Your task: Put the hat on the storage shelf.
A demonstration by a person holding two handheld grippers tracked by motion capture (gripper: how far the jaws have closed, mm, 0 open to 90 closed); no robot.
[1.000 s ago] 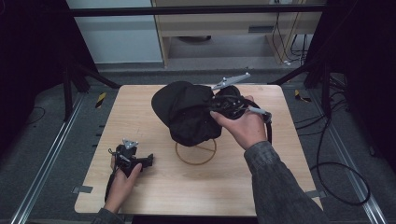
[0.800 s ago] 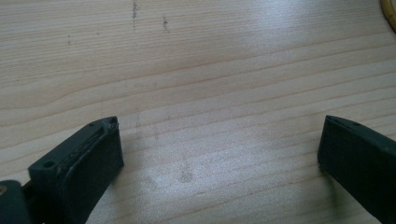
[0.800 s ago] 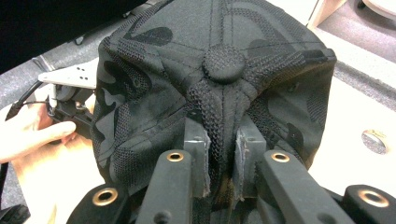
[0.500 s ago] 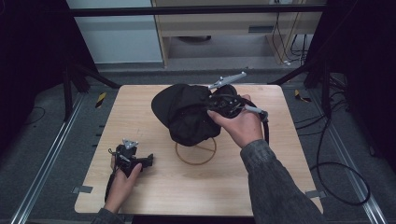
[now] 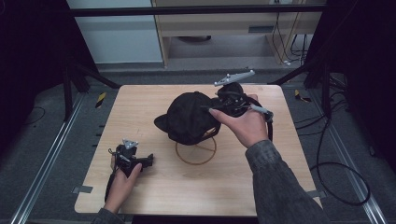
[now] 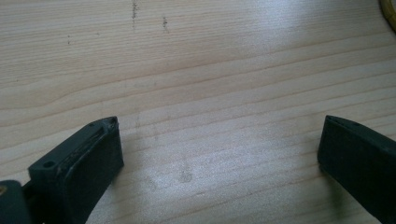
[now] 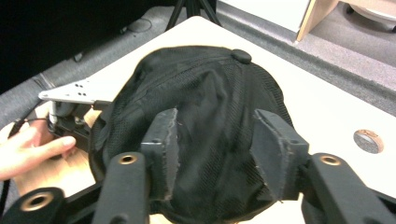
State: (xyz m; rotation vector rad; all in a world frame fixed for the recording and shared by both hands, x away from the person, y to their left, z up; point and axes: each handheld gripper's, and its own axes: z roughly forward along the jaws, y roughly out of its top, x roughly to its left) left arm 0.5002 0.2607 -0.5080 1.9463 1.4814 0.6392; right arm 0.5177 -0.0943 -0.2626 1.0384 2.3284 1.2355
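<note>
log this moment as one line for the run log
right gripper: jaws either side of black mesh cap, grip unclear | cap: over round wooden ring stand | left gripper: open, on light wooden table

The right hand and its gripper now sit slightly farther forward and higher over the table than a second ago. The black cap rides with them, its brim swung out toward the left.

Right gripper jaws stand apart, pressed into the black mesh cap ahead, fabric bulging between them. Cap's top button sits beyond the right jaw. Far left: the other gripper, a hand on it.
</note>
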